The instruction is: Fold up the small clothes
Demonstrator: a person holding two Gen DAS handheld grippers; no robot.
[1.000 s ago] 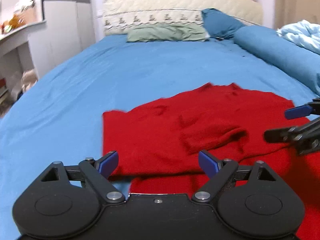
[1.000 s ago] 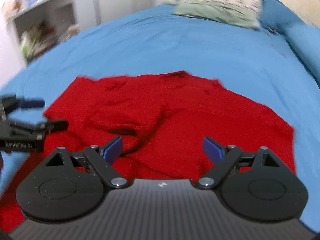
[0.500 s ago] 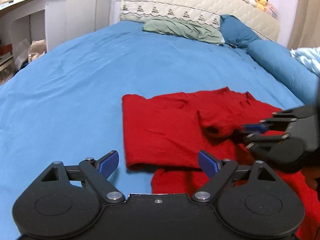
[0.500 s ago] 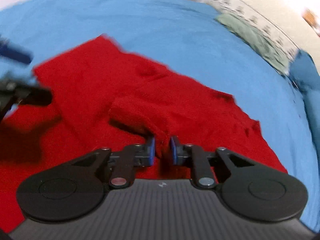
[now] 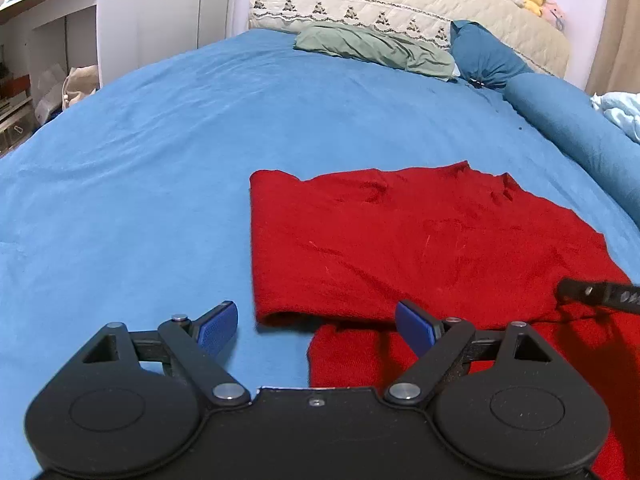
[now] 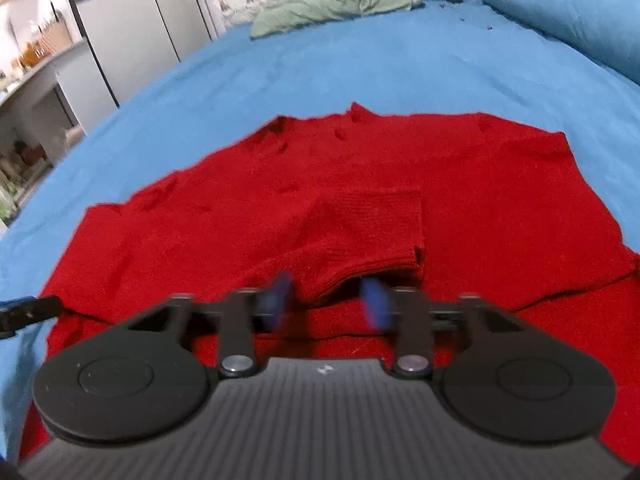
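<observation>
One red sweater (image 5: 420,248), two grippers, left (image 5: 316,326) and right (image 6: 328,300), fingers apart.

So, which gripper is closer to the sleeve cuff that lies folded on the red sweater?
The right gripper: its open, motion-blurred fingers sit just short of the sleeve cuff. The left gripper, also open, hovers at the red sweater's near left edge, away from the cuff.

Red sweater (image 5: 420,248) on blue bed (image 5: 160,160)
</observation>
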